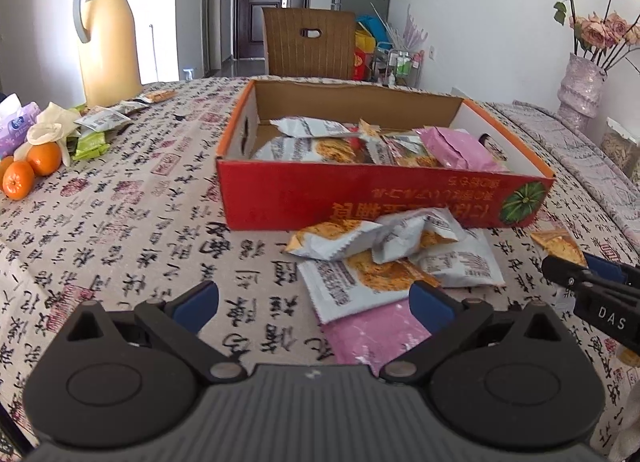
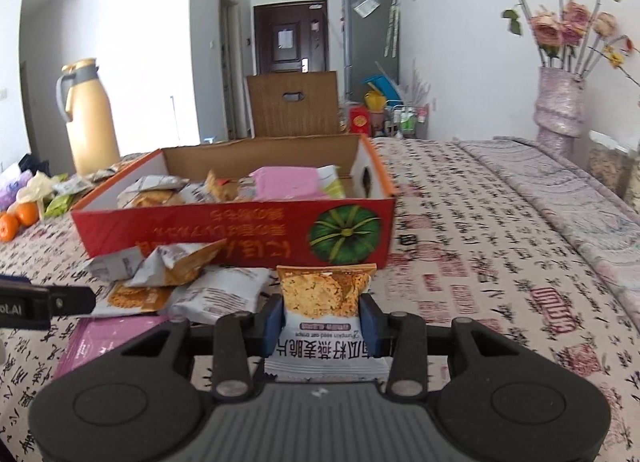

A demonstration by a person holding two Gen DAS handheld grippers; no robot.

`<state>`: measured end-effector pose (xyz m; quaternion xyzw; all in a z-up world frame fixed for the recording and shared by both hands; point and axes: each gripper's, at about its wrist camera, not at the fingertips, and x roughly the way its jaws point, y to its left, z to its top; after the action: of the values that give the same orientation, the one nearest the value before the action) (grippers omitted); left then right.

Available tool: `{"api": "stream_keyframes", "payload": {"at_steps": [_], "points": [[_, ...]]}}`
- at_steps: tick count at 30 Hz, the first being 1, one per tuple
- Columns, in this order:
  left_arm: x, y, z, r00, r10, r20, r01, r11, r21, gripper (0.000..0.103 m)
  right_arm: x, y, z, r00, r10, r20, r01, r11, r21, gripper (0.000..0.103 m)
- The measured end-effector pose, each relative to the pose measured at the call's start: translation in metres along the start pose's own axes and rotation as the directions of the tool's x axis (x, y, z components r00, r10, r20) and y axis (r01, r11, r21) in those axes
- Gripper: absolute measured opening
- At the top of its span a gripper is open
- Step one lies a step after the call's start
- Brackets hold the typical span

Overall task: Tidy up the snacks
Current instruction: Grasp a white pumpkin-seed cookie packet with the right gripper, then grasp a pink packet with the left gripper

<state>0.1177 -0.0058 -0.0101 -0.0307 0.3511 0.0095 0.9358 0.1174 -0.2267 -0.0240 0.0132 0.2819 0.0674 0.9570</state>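
A red cardboard box (image 1: 360,198) (image 2: 224,234) with several snack packets inside stands on the patterned tablecloth. In front of it lies a loose pile of white-and-orange snack packets (image 1: 392,254) (image 2: 176,282) over a pink packet (image 1: 368,338) (image 2: 104,338). My right gripper (image 2: 324,320) is shut on one oat crisp packet (image 2: 326,294), held upright just before the box's front wall; its fingers (image 1: 576,274) show at the right edge of the left wrist view. My left gripper (image 1: 316,306) is open, low over the near edge of the pile, with nothing between its pads.
A yellow thermos jug (image 1: 106,38) stands at the back left, with oranges (image 1: 30,170), tissues and a few small packets beside it. A vase of dried roses (image 2: 560,102) stands at the right, a wooden chair (image 1: 310,42) behind the table.
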Motion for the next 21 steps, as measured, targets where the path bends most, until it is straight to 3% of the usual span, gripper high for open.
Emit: {"api": "stream_keyframes", "payload": {"at_steps": [11,21], "points": [[0.010,-0.034,0.003,0.997,-0.009,-0.073,0.011,1.000,0.017,0.103,-0.006,-0.016,-0.010,1.000,0.020,0.010,-0.021,0.999,0.038,0.039],[0.024,-0.056,-0.001,0.986,0.052,-0.159,-0.049,0.999,0.021,0.103,-0.006,-0.025,-0.016,0.998,0.059,0.015,-0.059,0.996,0.066,0.039]]}}
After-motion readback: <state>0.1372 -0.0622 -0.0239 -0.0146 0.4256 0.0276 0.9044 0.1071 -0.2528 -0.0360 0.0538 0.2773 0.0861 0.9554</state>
